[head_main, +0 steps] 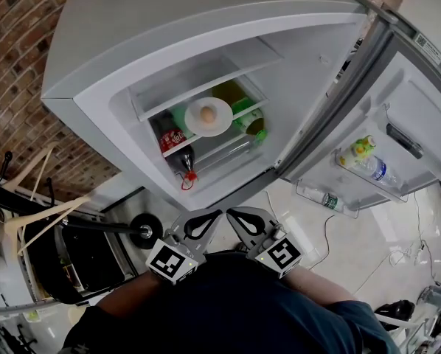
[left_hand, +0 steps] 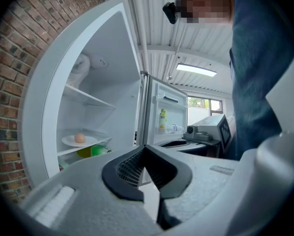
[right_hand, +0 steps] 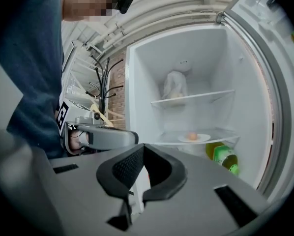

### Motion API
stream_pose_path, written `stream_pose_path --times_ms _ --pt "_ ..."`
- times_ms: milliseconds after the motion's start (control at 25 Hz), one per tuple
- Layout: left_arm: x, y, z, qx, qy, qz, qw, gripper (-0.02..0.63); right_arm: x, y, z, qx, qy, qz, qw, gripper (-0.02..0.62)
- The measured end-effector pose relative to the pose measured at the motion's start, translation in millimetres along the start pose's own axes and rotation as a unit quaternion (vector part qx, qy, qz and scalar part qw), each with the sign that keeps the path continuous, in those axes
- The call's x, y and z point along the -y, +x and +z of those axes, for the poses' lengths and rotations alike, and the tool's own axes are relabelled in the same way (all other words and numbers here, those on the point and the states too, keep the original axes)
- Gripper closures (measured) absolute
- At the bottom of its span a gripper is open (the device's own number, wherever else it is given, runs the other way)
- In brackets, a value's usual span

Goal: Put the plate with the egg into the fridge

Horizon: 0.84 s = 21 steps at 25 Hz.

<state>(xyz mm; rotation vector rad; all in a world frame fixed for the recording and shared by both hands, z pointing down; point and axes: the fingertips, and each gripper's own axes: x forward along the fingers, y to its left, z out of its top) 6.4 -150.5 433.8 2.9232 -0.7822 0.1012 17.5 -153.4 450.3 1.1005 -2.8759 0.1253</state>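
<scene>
Head view: plate (head_main: 222, 126) with egg (head_main: 209, 113) seated flat on fridge (head_main: 169, 21) shelf above bottles (head_main: 250, 120), left gripper (head_main: 203, 223) and right gripper (head_main: 242, 220) near torso, clear of shelf; left gripper view: jaws pressed together, empty; right gripper view: same, so placement probably done.

No lettering, label or number can be read.

Counting now: one fridge (head_main: 169, 21) standing open. One plate (head_main: 224, 124) is carrying one egg (head_main: 209, 113) near the shelf's front edge. At least two bottles are lying beneath: red-labelled bottle (head_main: 172, 140), green bottle (head_main: 251, 122). Three are sitting in the door racks: yellow-green bottle (head_main: 363, 147), clear bottle (head_main: 381, 171), lower bottle (head_main: 328, 198).
</scene>
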Motion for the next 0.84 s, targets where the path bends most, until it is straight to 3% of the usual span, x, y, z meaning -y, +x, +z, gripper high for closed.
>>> stream_pose_path --times_ms 840 --pt "2.4 0.1 0.5 0.005 0.002 0.004 1.0000 0.601 -1.1 -3.6 -1.6 -0.005 -0.005 -0.001 1.000 0.586"
